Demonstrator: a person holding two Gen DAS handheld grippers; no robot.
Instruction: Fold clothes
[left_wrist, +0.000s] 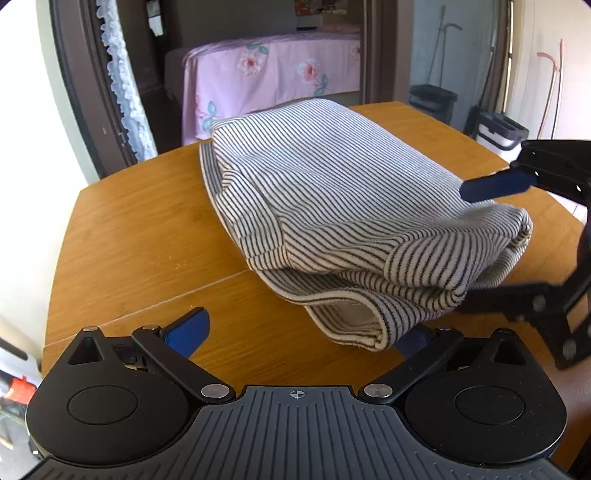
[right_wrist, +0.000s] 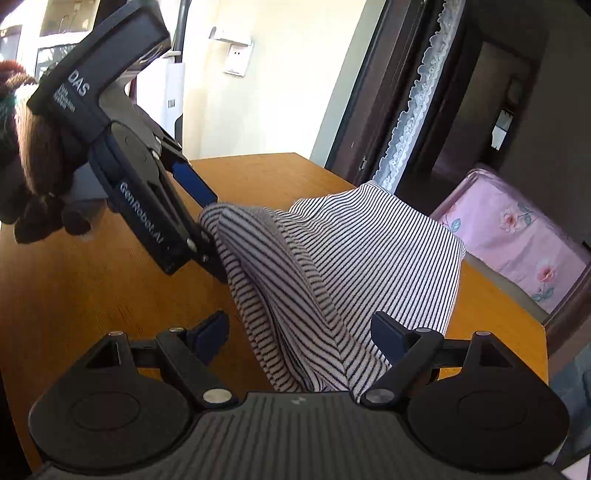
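While both grippers sit at the near end of the cloth, we note the following.

Garment: we see a striped garment (left_wrist: 325, 206), white with thin dark lines, folded into a thick bundle on the wooden table (left_wrist: 147, 229); its layered open edge faces our left jaws, and a rounded fold lies beside the right ones.

Left gripper (left_wrist: 299, 336): we read its jaws as standing wide apart. One blue pad (left_wrist: 188, 332) rests over bare table, clear of the cloth; the other finger is mostly hidden under the bundle's lowest flap. The garment's near corner lies between the jaws, toward the hidden finger. We see no pad pressing on the fabric.

Right gripper (right_wrist: 299, 336): jaws spread wide, with the bundle's end hanging down between them. The left-hand pad (right_wrist: 212, 334) stands apart from the cloth; the other pad (right_wrist: 388, 334) is just beside or touching the stripes, and we cannot tell which. No pinch shows.

Cross view: from the right wrist camera we see the left gripper's body against the far side of the fold, one blue finger over the cloth, one beneath it.

Holder: a brown fuzzy sleeve (right_wrist: 33, 147) grips the left gripper's handle.

Backdrop beyond the jaws: a pink floral sheet (left_wrist: 273, 74) and a lace curtain (left_wrist: 122, 81).
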